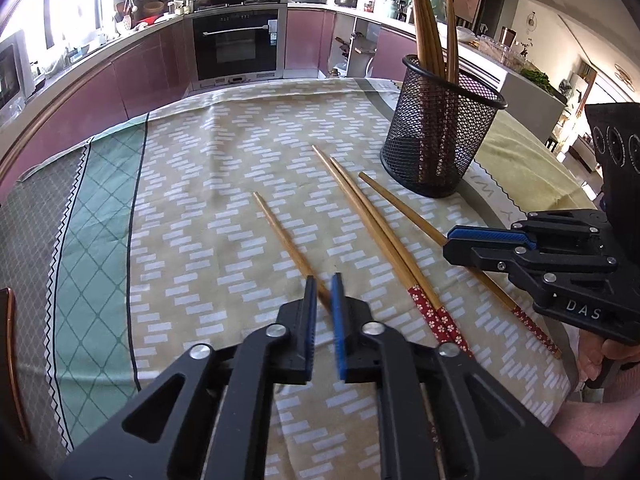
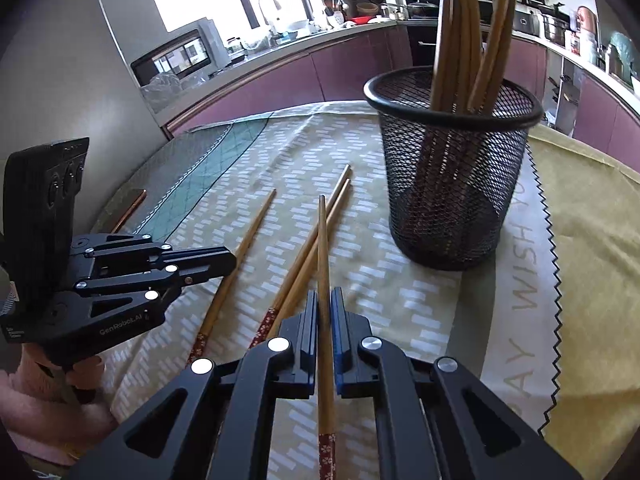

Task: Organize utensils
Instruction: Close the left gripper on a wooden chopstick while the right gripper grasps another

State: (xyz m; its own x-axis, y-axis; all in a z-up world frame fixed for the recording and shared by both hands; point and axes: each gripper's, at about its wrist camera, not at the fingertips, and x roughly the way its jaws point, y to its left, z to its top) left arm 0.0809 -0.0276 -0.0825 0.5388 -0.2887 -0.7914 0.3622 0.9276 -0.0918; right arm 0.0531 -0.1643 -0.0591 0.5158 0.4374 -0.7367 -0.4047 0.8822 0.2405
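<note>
Nearest us, the right gripper (image 2: 325,304) clamps one chopstick (image 2: 322,240) between its blue pads, tip pointing ahead. We note its plain wooden shaft and red flowered handle end. Our left gripper (image 1: 324,292) straddles another chopstick (image 1: 286,240) lying on the tablecloth (image 1: 200,200); its jaws stand narrowly apart, and we cannot tell whether the pads touch it. Between the two grippers a pair of chopsticks (image 1: 372,228) lies side by side. Beyond them stands the mesh cup (image 1: 438,128), upright, holding several chopsticks (image 1: 426,32). Open cloth extends left of the cup to the table edge.
</note>
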